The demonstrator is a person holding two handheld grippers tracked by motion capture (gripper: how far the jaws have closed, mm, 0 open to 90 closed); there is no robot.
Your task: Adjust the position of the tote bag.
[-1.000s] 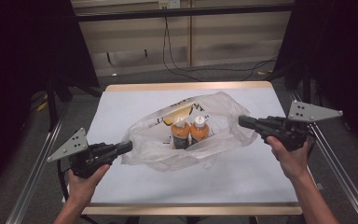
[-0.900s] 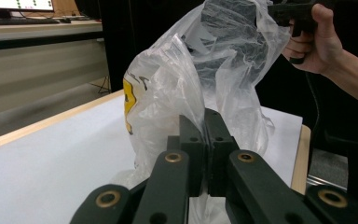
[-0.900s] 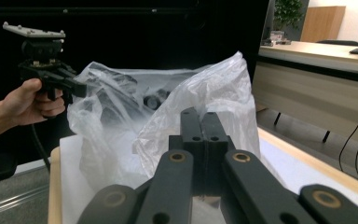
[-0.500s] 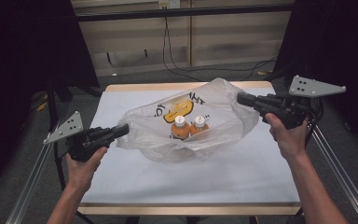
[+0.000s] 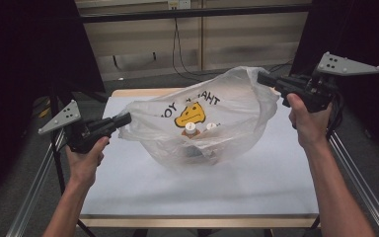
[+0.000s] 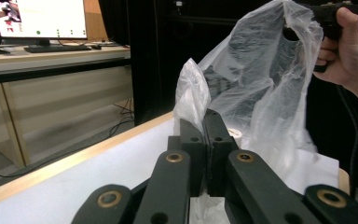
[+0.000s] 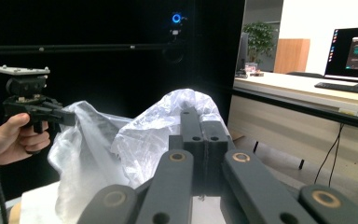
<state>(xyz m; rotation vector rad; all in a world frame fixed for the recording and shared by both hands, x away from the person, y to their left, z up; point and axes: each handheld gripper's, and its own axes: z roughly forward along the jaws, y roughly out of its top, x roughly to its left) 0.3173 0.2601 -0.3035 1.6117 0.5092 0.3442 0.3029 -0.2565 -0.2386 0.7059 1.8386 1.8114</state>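
Observation:
A clear plastic bag (image 5: 227, 116) with a yellow duck print and dark lettering hangs lifted above the white table (image 5: 256, 182). Two orange bottles with white caps (image 5: 191, 130) sit inside it near the bottom. My left gripper (image 5: 127, 118) is shut on the bag's left handle (image 6: 192, 95). My right gripper (image 5: 260, 77) is shut on the right handle (image 7: 186, 105), held higher than the left. In the left gripper view the bag (image 6: 261, 84) stretches to the other hand at upper right; a white cap (image 6: 234, 133) peeks beside the jaws.
Metal rails (image 5: 358, 182) run along both sides of the table. Cables (image 5: 180, 54) hang down the wall panel behind it. A desk with a monitor (image 7: 352, 49) stands beyond the right gripper; another monitor (image 6: 42, 18) sits on a bench in the left gripper view.
Both grippers have risen and carried the bag up off the table. The right one rose more, the bag has opened out, and the bottles now hang in its bottom.

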